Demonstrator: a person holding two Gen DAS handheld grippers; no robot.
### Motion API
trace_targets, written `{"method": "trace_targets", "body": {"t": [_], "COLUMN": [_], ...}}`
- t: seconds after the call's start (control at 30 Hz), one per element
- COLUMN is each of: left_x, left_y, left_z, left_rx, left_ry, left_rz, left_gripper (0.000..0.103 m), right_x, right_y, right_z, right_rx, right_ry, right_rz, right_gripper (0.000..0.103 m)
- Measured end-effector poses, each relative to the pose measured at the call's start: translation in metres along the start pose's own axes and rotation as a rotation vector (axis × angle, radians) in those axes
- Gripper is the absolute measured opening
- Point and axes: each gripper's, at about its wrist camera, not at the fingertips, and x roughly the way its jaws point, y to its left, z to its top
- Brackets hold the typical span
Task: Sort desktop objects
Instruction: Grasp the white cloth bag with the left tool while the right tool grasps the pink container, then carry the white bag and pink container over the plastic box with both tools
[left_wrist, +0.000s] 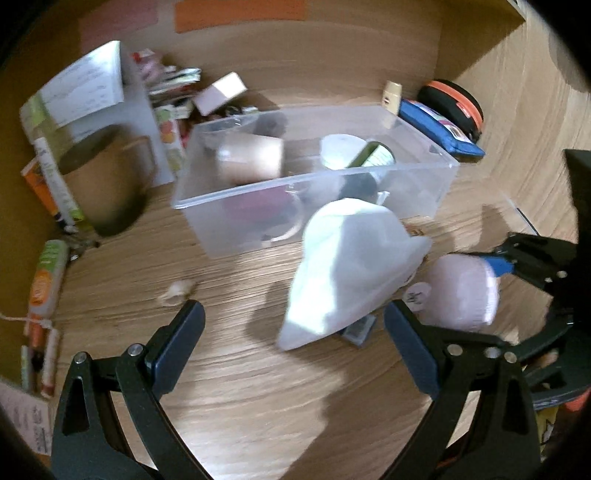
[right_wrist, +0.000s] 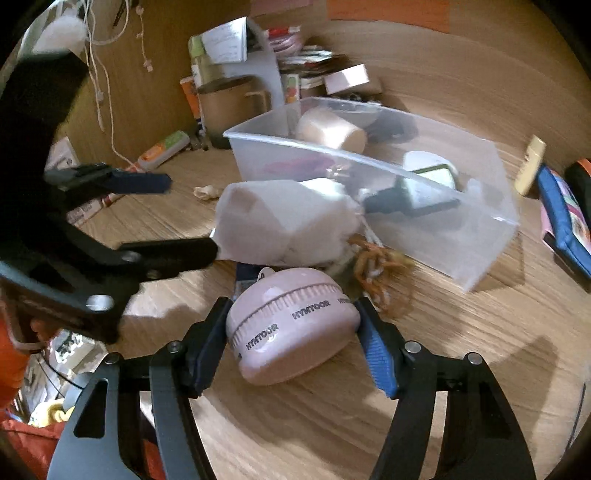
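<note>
Right gripper (right_wrist: 291, 332) clamped on pink timer (right_wrist: 291, 325), angled down toward bench (right_wrist: 295, 424).
Left gripper (left_wrist: 295, 343) wide apart, holding nothing, beside white pouch (left_wrist: 351, 266).

bag (left_wrist: 347, 269) before bin (left_wrist: 314, 177) — timer (right_wrist: 291, 325) beside

A wooden bench (left_wrist: 258, 387) meets a brown back wall (left_wrist: 332, 55) bearing an orange paper strip (left_wrist: 240, 14). White cords (right_wrist: 98, 74) hang down the side wall.
</note>
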Motion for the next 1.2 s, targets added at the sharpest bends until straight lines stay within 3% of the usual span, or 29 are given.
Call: {"method": "trace_targets", "body": {"t": [0.13, 0.27, 0.33, 0.37, 0.4, 0.47, 0.7, 1.2], "left_x": [0.020, 0.035, 0.041, 0.044, 0.048, 0.054, 0.041, -0.028], "left_y": [-0.014, -0.022, -0.024, -0.026, -0.025, -0.021, -0.015, -0.004], "left_z": [0.008, 0.018, 0.022, 0.024, 0.025, 0.026, 0.027, 0.036], "left_rx": [0.007, -0.007, -0.005, 0.004, 0.005, -0.022, -0.069, -0.081], "left_ry": [0.027, -0.001, -0.012, -0.006, 0.008, 0.036, -0.006, -0.151], "left_rz": [-0.025, -0.023, -0.026, -0.028, -0.049, -0.109, -0.132, -0.136], "left_gripper": [0.099, 0.099, 0.089, 0.071, 0.061, 0.052, 0.033, 0.031], "right_x": [-0.019, -0.031, -0.034, -0.035, -0.035, -0.037, -0.043, -0.067], "right_y": [-0.018, -0.043, -0.054, -0.060, -0.063, -0.069, -0.073, -0.078], "right_z": [-0.007, -0.013, -0.014, -0.016, -0.016, -0.018, -0.021, -0.007], "right_rx": [0.029, 0.078, 0.110, 0.128, 0.135, 0.148, 0.152, 0.203], "right_ry": [-0.019, -0.030, -0.029, -0.027, -0.026, -0.027, -0.048, -0.125], "right_rz": [-0.035, -0.076, -0.076, -0.074, -0.074, -0.079, -0.068, -0.050], "right_gripper": [0.063, 0.063, 0.063, 0.063, 0.063, 0.063, 0.063, 0.063]}}
